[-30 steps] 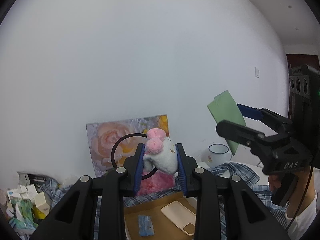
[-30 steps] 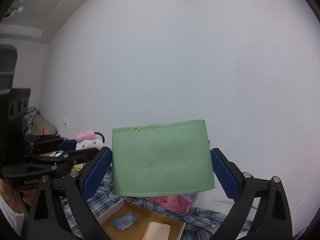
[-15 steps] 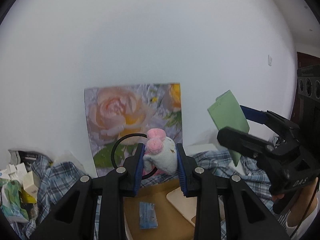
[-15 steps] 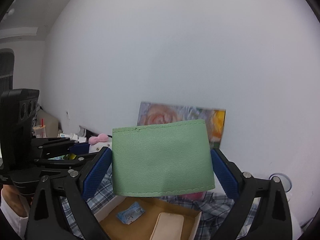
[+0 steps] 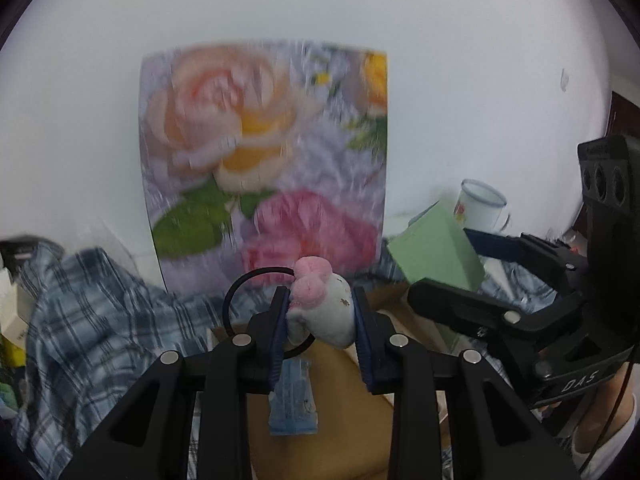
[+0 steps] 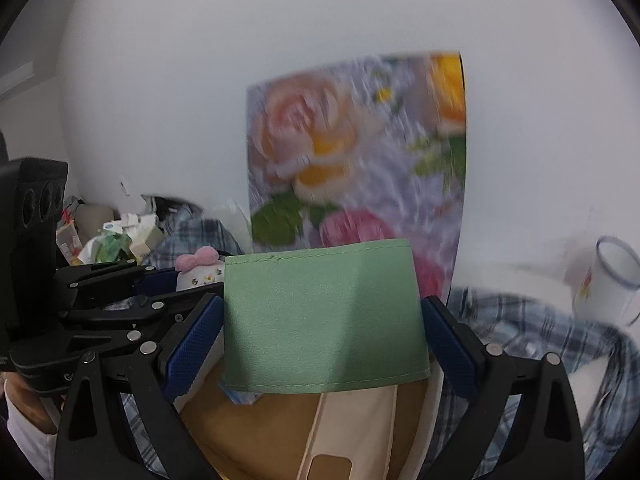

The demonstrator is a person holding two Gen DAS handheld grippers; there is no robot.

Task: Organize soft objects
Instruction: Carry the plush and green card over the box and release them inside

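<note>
Two hand-held tools hover over a shallow brown cardboard box point(image 5: 344, 432) on a surface draped in blue plaid cloth point(image 5: 92, 320). The left tool point(image 5: 320, 320) is clamped on a small white plush toy with a pink bow point(image 5: 324, 308); the right tool point(image 6: 322, 340) grips a folded pale-green leatherette pouch point(image 6: 324, 316) by its two short sides, long axis spanning the jaws. The box lies directly below and ahead of both, roughly equally near. Inside it rest a blue packet point(image 5: 294, 400) and a cream phone case point(image 6: 344, 436). A white enamel mug point(image 6: 604, 280) stands to the right.
</note>
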